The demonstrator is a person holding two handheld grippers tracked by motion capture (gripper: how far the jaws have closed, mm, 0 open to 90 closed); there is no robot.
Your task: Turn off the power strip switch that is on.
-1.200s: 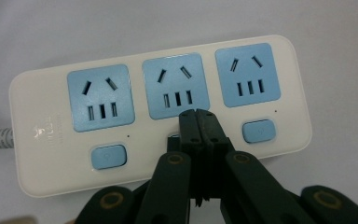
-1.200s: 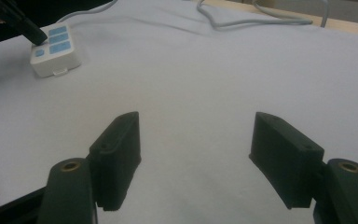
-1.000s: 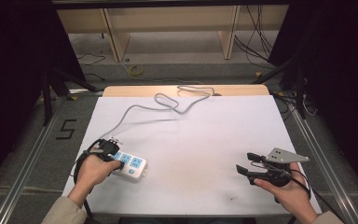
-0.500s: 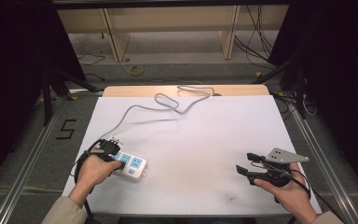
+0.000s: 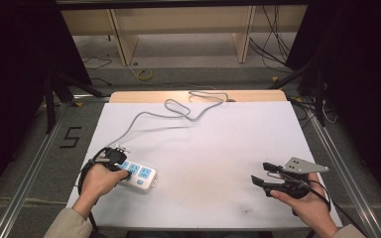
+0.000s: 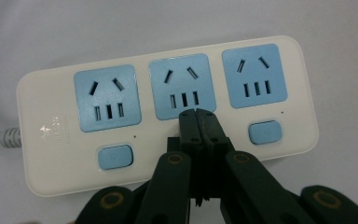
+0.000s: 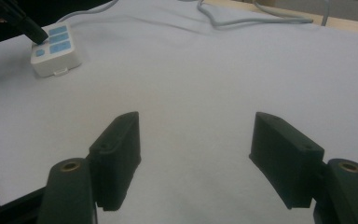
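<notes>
Closed left gripper (image 6: 197, 115) tip down on the power strip (image 6: 165, 112), right gripper (image 5: 268, 174) idle and open

Strip lying flat on the white table cover (image 5: 218, 148), near its front left corner, grey cable (image 5: 178, 109) trailing from the strip's far end up toward the wooden back edge. Jaws of the left gripper pressed together with nothing between them, tips over the middle blue socket (image 6: 182, 86), roughly where its button would sit, between the two blue switch buttons (image 6: 115, 157) seen either side; contact too close to call. Right gripper well apart from the strip, off toward the front right, jaws spread wide over bare cover, holding nothing
</notes>
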